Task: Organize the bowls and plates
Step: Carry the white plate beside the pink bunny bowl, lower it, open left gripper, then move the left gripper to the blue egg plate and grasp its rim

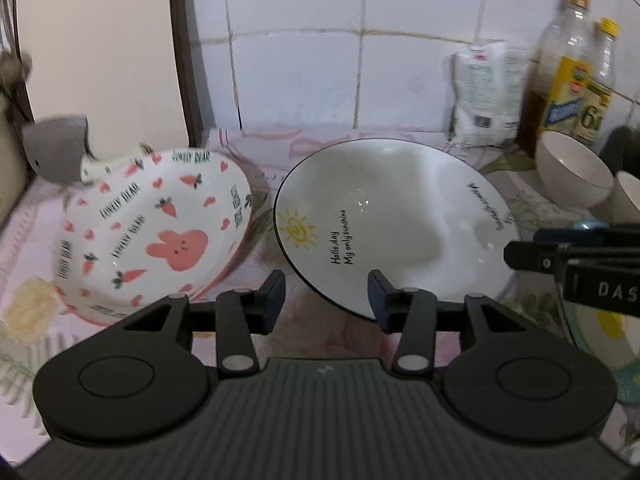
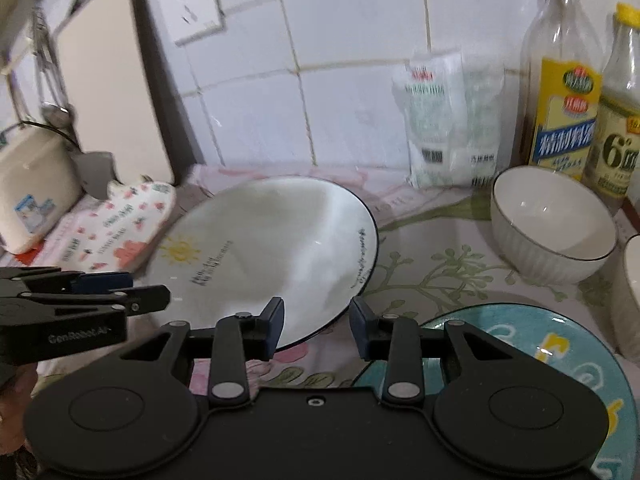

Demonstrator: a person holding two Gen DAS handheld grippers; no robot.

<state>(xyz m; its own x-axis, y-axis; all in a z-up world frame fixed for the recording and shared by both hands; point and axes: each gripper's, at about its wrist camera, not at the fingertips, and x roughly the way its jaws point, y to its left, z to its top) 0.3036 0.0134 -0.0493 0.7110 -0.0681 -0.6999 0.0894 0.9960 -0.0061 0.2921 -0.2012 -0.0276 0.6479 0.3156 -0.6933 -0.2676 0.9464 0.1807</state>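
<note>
A white plate with a sun drawing and a dark rim (image 1: 396,220) lies on the cloth-covered counter; it also shows in the right wrist view (image 2: 272,256). A heart-shaped dish with pink rabbits and carrots (image 1: 156,232) lies to its left, also seen in the right wrist view (image 2: 120,224). A teal plate (image 2: 560,360) lies at the front right. A white ribbed bowl (image 2: 552,228) stands behind it. My left gripper (image 1: 326,300) is open and empty at the sun plate's near edge. My right gripper (image 2: 316,328) is open and empty between the sun plate and the teal plate.
Two oil bottles (image 2: 564,80) and a white packet (image 2: 452,120) stand against the tiled wall at the back right. A cutting board (image 2: 116,80) leans at the back left beside a cream container (image 2: 32,196). A second white bowl's edge (image 2: 632,280) shows at far right.
</note>
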